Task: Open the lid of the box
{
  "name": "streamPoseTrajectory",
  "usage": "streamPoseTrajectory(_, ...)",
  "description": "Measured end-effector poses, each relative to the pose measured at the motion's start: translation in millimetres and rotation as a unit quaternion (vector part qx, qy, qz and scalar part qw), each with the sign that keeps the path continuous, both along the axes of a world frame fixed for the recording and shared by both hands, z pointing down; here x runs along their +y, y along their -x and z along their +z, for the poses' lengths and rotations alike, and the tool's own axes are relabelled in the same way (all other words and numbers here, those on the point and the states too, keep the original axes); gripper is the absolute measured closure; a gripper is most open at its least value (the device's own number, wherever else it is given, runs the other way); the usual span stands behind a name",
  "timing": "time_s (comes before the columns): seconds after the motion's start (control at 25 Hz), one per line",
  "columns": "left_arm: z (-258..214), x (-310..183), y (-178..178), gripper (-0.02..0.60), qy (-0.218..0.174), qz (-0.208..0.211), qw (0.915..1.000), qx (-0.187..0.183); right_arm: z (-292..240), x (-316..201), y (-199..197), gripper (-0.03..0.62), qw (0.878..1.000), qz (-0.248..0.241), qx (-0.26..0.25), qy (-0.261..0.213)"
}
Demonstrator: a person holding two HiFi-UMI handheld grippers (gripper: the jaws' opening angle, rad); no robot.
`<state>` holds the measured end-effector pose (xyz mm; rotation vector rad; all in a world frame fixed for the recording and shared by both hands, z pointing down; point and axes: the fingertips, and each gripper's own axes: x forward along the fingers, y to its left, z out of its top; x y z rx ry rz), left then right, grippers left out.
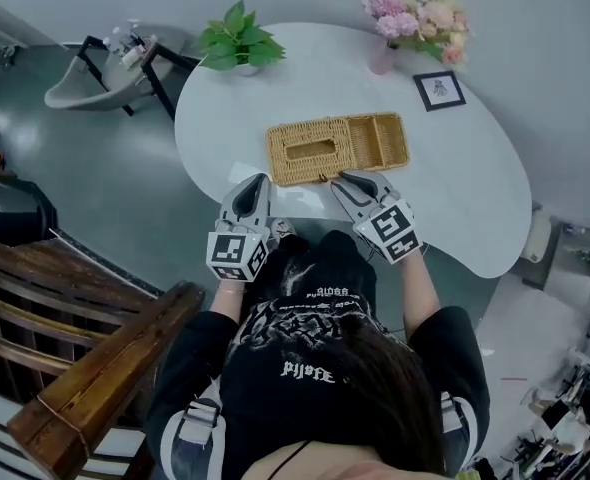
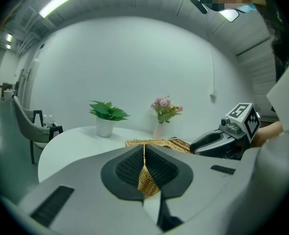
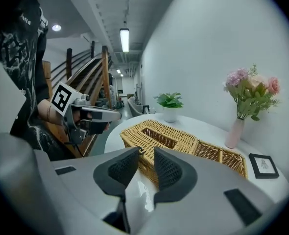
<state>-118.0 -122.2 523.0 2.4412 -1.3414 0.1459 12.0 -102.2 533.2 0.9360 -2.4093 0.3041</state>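
The white tabletop (image 1: 475, 178) bears the wicker box (image 1: 347, 165), which lies close to the edge nearest the person. The box's slotted lid (image 1: 305, 131) covers its left part and sits flat, not yet raised. The right part is open compartments.

Both claws are at the box's near side. The left claw (image 2: 143, 148) is at the near left corner with its pads drawn together at the tips. Wicker shows through the slit below them. It may be the corner seen past the pads and not a pinch; the view is too tight to tell. The right claw (image 3: 145, 151) is at the near wall right of the slot. Its jaws stand narrowly apart with the box's near edge showing between them, and the pads are not pressing on it.

This looks like the approach to a grasp. To do it well, the right claw should set one pad above and one below the lid's near rim, then close squarely. The weave is springy and a shallow bite could slip. The left claw is best used to steady the base at that corner while the lid swings up and away.
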Motion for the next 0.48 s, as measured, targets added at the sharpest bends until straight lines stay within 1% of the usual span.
streamPoseTrajectory(0.04,1,-1,2,0.557,0.000,-0.001,1.0000,0.001,1,1,2,0.456,1.000,-0.006,0.005,0.002)
streamPoseTrajectory(0.08,1,-2,3,0.555,0.001,-0.003,1.0000,0.002,2,2,4,0.445,1.000,-0.013,0.012,0.003)
streamPoseTrajectory(0.32,4,-3,2,0.557,0.007,-0.016,0.9998,0.002,11,2,11,0.445,0.995,-0.069,0.067,-0.008)
streamPoseTrajectory(0.48,5,-2,3,0.555,0.016,-0.028,0.9995,0.004,17,7,21,0.427,0.986,-0.137,0.091,0.007)
